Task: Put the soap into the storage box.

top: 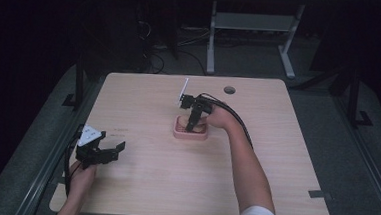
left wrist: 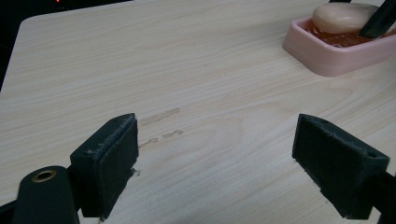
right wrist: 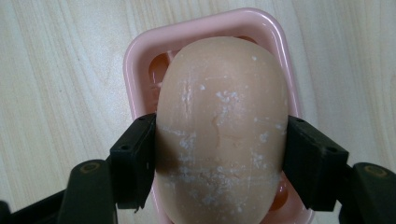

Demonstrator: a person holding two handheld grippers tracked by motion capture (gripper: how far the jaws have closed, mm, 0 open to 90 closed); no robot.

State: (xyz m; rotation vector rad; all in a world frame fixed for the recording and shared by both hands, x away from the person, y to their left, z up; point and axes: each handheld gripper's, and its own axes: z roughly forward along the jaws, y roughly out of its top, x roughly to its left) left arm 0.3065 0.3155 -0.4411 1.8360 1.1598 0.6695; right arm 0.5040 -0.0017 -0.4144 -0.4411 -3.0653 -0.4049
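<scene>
Near the table's (top: 273, 192) front left edge, the left gripper (left wrist: 215, 154) hangs with jaws spread wide over bare wood, with open tabletop all around it. Well apart, mid-table, the pale tan soap bar (right wrist: 222, 135), oval and flecked with white, sits in the pink soap dish (right wrist: 135, 60). Pressing on both its sides, the right gripper (right wrist: 219, 158) clamps it.

High view fixed above the table (top: 138, 184), facing twelve o'clock and down, left gripper view low over the wood, pink soap dish (left wrist: 327, 56) at one o'clock, right gripper view close above that shared dish (right wrist: 135, 60)
</scene>
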